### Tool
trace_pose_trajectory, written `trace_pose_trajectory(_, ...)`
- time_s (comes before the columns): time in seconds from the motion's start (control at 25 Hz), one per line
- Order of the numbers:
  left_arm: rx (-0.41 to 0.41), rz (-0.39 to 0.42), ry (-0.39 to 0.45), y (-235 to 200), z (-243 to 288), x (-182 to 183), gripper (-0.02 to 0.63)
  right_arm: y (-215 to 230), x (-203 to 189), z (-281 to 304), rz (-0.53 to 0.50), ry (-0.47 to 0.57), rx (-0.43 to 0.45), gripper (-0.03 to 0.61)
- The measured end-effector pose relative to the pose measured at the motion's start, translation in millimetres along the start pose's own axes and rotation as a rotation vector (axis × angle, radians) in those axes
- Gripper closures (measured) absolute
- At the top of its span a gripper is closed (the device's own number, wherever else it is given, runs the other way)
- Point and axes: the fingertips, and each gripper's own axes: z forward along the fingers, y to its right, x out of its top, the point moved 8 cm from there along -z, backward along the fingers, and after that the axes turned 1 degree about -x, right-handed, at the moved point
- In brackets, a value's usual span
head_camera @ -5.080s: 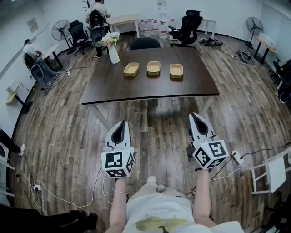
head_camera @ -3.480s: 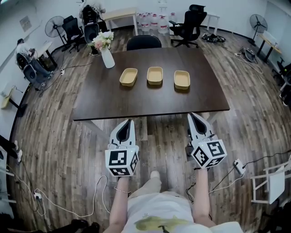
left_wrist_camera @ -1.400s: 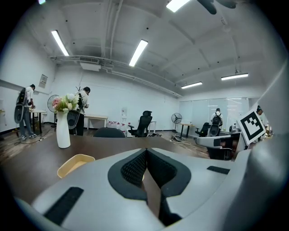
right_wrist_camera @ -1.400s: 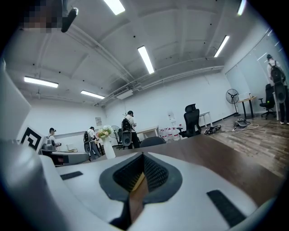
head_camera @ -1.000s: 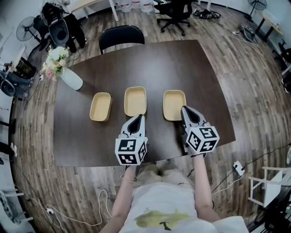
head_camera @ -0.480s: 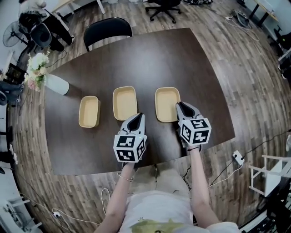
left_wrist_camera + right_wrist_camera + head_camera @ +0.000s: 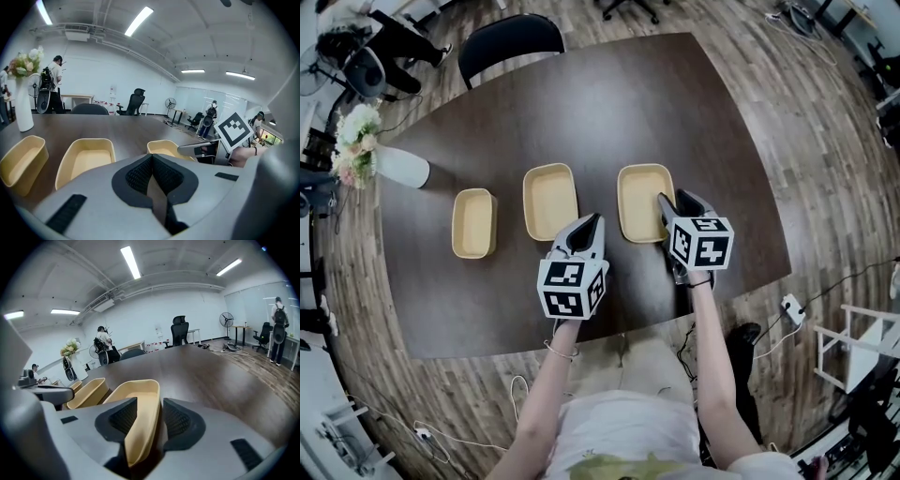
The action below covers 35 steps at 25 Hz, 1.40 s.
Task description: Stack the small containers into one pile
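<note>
Opening just now, right claw (image 7: 664, 202) straddles one edge of the right container (image 7: 638, 199).

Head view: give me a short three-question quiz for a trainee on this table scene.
1. How many containers lie on the table?
2. True or false: the left tool holds a container.
3. The right tool straddles a wall of which container: A left, B middle, C right?
Key: 1. Three. 2. False; its jaws are together and empty. 3. C, the right container; the jaws have just been opening, with its wall between them.
</note>
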Motion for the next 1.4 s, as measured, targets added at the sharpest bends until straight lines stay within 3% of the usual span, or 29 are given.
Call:
trace_pose_trajectory(0.28,0.007,-0.011,-0.008,4,8,-2,0.589,10,-11,15,0.032,-0.097,-0.040,0.431)
trace_pose_trajectory(0.4,0.013,-0.015,-0.008,6,9,-2,0.589,14,-13,16,0.041,-0.108,-0.070,0.516)
trace_pose_trajectory(0.6,0.030,-0.027,-0.003,5,8,-3,0.589,15,-11,18,0.048,-0.111,-0.084,0.543)
trace_pose_trajectory(1.4,0.182,-0.071,0.093,-14,-50,-5,0.589,-27,11,5,0.099,-0.054,0.006,0.548)
